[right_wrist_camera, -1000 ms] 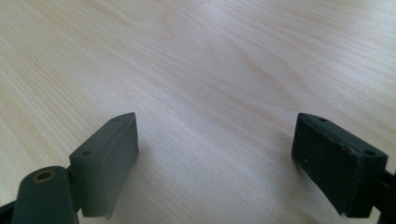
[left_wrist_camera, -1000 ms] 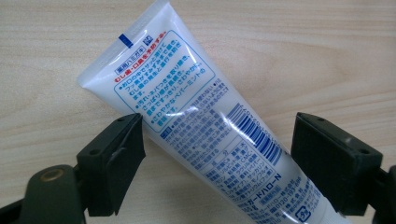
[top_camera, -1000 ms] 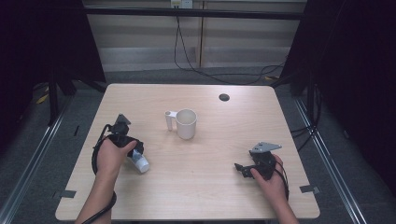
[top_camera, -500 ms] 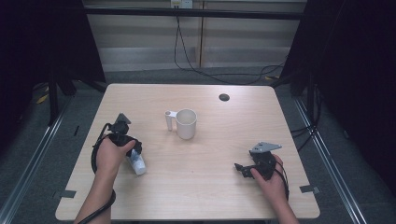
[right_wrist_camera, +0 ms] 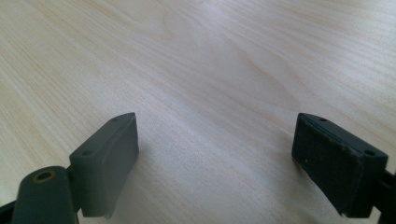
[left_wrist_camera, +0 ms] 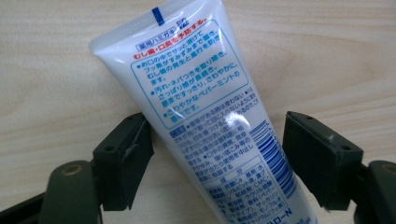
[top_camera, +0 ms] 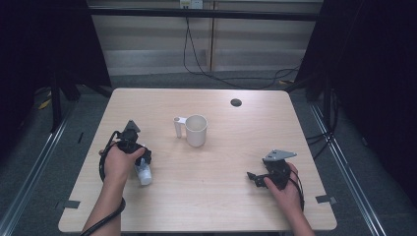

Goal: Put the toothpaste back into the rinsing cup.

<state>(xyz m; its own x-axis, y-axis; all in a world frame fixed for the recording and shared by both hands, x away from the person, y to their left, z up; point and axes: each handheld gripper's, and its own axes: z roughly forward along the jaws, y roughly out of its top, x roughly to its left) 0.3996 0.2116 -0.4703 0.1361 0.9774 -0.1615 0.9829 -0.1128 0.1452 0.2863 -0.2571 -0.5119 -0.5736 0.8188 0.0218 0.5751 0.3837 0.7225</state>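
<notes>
Light wooden table (top_camera: 236, 147), grey floor (top_camera: 44, 162), dark curtains (top_camera: 378, 73) both sides, cables (top_camera: 196, 59) behind.

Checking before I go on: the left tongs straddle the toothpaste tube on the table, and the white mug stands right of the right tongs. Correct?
Not quite. In the high view the white mug stands between the two hands, left of the right tongs. The left tongs do straddle the toothpaste tube.

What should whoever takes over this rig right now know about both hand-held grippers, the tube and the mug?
Left hand-held gripper: jaws either side of the white plastic toothpaste tube lying on the light wooden table; the left pad touches it, a gap shows at the right. The jaws have just been closing, then eased.
Right hand-held gripper: open, nothing between the jaws, low over the table.
White ceramic mug: upright mid-table, apart from both.
Done: tube straddled. Left: firm the grip and lift; likely into the mug.
</notes>
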